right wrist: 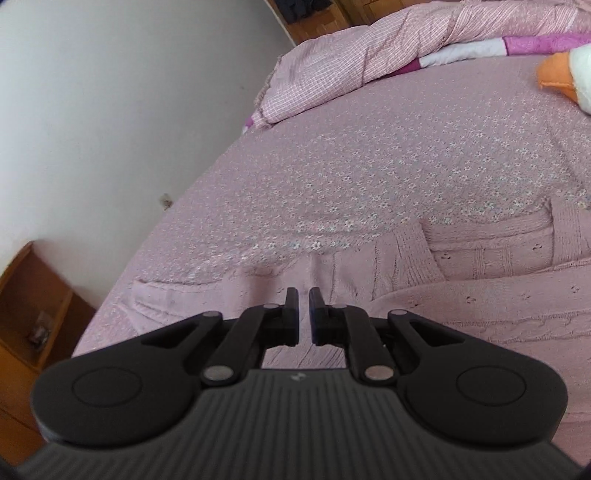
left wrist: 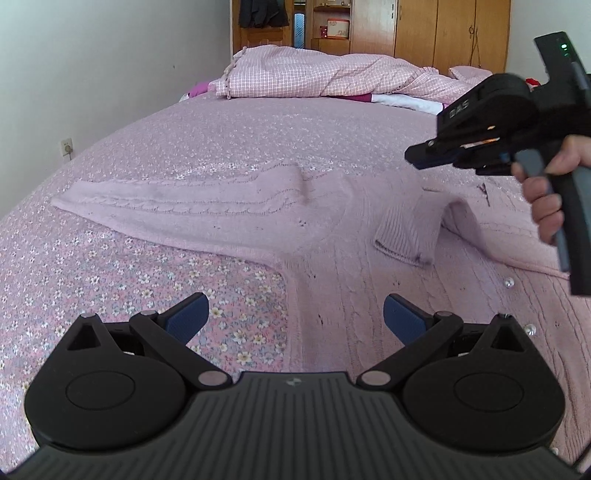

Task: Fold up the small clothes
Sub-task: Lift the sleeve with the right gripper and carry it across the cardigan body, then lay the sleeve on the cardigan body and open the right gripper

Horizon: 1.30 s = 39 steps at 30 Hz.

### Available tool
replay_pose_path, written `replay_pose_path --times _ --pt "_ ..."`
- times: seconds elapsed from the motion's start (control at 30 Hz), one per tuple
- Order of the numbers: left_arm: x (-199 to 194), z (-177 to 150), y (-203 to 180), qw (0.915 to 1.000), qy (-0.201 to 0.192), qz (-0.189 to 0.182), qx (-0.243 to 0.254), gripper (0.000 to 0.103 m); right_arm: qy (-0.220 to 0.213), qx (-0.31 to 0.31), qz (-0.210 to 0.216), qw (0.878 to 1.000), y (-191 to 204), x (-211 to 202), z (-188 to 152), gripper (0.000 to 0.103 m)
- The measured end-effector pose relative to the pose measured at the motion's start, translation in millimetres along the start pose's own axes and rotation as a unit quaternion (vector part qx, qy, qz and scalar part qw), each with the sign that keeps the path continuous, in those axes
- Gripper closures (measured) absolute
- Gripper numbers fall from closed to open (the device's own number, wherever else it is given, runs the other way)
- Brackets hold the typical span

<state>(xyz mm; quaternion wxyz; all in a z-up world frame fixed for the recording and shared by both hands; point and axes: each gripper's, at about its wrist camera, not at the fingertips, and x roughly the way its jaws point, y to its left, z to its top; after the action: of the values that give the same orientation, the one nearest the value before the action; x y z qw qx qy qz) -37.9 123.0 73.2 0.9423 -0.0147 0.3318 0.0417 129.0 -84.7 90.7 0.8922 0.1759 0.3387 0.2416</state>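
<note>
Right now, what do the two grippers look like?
Both are matte black plastic. The left gripper has blue textured pads, silver pivot pins, round side housings and a ribbed body. The right gripper carries white lettering, a green light, and a grey-edged trigger handle.

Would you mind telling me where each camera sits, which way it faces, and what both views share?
Left wrist: sits behind the open left claw, low over the bed, facing the headboard-end quilt and wardrobe; the person's hand holding the right claw shows.
Right wrist: sits behind the nearly closed right claw, raised, tilted toward the wall; no hand shows.
Shared: pink sweater, floral bedspread, the quilt.
</note>
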Motion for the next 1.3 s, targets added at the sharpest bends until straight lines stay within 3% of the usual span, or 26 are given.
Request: replay_pose_path --times 0.23,0.43,0.47,0.53,0.6,0.63,0.7,0.77,0.8,0.97,1.13,1.23,1.27,1.3 --pt "17 18 -8 0.9994 0.003 -0.034 -0.005 0.0 -0.005 -0.008 -0.042 0.999 -20 -19 -6 0.093" --pt "42 36 -34 0.9973 0.015 -0.072 -0.003 0.0 -0.015 -0.017 -0.114 0.993 -67 -66 -28 0.092" --pt "47 39 -37 0.997 0.013 -0.076 -0.007 0.002 -0.014 -0.017 -0.129 0.991 -76 -74 -32 0.092" --pt "56 45 -42 0.9975 0.002 -0.071 -0.008 0.017 -0.017 -0.015 -0.153 0.988 -93 -88 -40 0.092" --pt "70 52 -47 0.9977 0.006 -0.067 0.0 0.038 -0.019 -0.011 -0.171 0.985 -108 -102 -49 0.092" --pt "77 55 -49 0.9978 0.009 -0.066 0.004 0.041 -0.019 -0.009 -0.177 0.984 -115 -108 -53 0.092" --pt "91 60 -50 0.9977 0.013 -0.066 0.007 0.043 -0.02 -0.007 -0.19 0.982 -125 -117 -62 0.086" --pt "103 64 -51 0.9975 0.02 -0.068 0.008 0.043 -0.03 -0.009 -0.192 0.981 -132 -125 -70 0.042" --pt "108 65 -52 0.9971 0.024 -0.071 0.008 0.043 -0.04 -0.011 -0.19 0.981 -134 -130 -74 0.037" --pt "130 64 -54 0.9954 0.043 -0.084 0.017 0.043 -0.058 -0.033 -0.193 0.979 -132 -137 -87 0.038" --pt "149 56 -64 0.9924 0.067 -0.1 0.025 0.043 -0.048 -0.056 -0.2 0.977 -130 -129 -99 0.038" --pt "155 52 -73 0.9927 0.06 -0.098 0.037 0.043 -0.039 -0.058 -0.208 0.976 -134 -120 -108 0.038" --pt "155 51 -76 0.9928 0.053 -0.099 0.041 0.051 -0.036 -0.056 -0.214 0.975 -135 -118 -111 0.039" --pt "155 50 -78 0.992 0.049 -0.107 0.046 0.079 -0.035 -0.054 -0.218 0.974 -138 -115 -115 0.039"
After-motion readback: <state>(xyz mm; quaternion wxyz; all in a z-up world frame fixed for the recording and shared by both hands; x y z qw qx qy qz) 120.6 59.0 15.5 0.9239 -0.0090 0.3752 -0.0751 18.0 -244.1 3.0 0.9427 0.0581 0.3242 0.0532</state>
